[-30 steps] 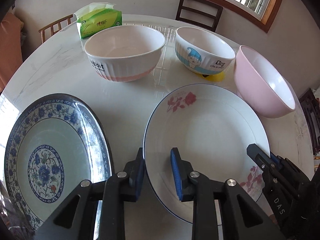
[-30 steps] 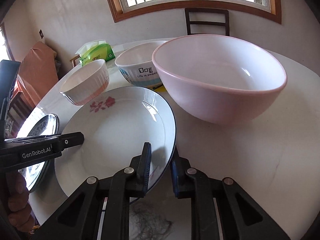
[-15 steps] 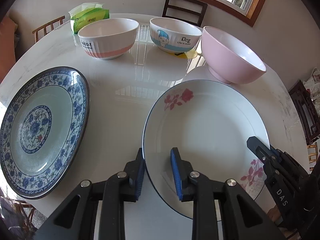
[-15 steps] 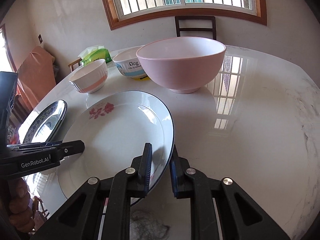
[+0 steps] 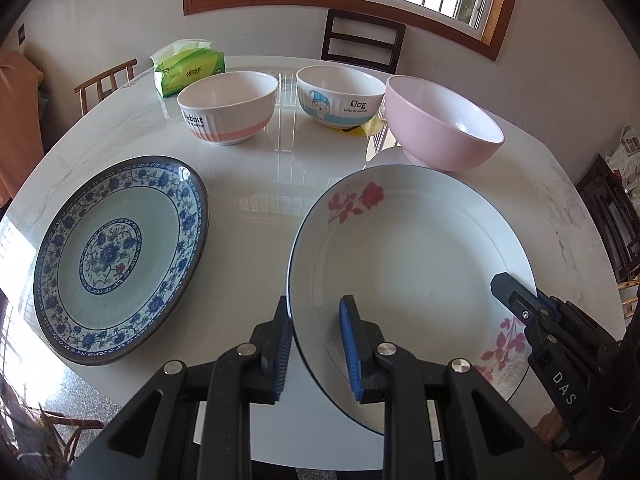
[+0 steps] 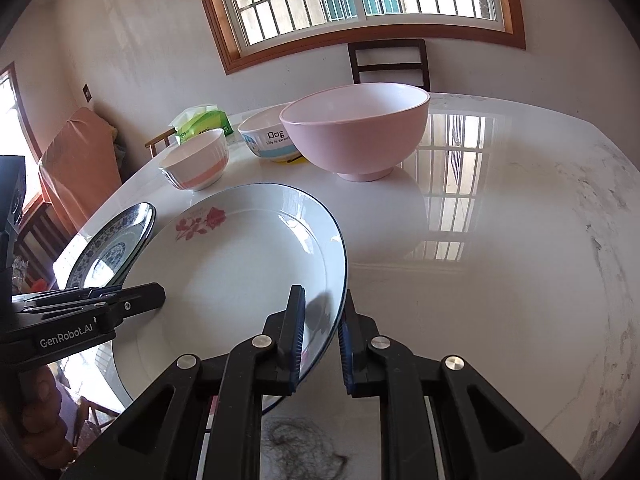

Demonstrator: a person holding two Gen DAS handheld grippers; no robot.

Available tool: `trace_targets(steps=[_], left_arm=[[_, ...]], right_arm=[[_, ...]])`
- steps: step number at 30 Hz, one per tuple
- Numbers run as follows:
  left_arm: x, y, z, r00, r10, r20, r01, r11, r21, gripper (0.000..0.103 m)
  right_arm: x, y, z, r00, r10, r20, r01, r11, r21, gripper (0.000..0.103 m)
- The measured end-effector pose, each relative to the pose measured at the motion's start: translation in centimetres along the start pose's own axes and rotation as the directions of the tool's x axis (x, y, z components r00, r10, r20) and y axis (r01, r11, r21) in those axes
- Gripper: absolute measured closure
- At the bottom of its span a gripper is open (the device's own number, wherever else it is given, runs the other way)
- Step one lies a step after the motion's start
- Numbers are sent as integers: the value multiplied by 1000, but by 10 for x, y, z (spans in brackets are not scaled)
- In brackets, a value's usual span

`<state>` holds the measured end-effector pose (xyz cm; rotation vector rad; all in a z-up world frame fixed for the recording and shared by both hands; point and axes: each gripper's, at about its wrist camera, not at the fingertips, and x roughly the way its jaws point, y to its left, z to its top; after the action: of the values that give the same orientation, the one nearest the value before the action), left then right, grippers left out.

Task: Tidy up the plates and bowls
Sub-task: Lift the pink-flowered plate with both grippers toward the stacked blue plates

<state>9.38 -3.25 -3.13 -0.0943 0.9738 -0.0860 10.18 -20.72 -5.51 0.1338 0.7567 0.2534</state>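
a: so where's the white plate with red flowers [image 5: 408, 248]?

b: lower right of the left wrist view, its near edge out past the tabletop [image 5: 256, 184] edge. left claw [image 5: 316, 344] is clamped on its left rim, right claw [image 6: 322, 336] clamped on its right rim.

a: and the rest?

b: blue patterned plate [image 5: 120, 256] lies flat at the left, apart from it. across the top sit the ribbed bowl [image 5: 228, 108], the cartoon bowl [image 5: 340, 96] and the pink bowl [image 5: 444, 124], with a green tissue pack [image 5: 188, 68] behind them at upper left.
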Motion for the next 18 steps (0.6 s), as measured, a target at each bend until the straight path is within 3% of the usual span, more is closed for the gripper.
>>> trace_targets(steps=[18], left_arm=[[-28, 26, -7, 999, 39, 29, -37, 998, -59, 79]], right_arm=[[-11, 29, 4, 999, 41, 22, -40, 998, -45, 88]])
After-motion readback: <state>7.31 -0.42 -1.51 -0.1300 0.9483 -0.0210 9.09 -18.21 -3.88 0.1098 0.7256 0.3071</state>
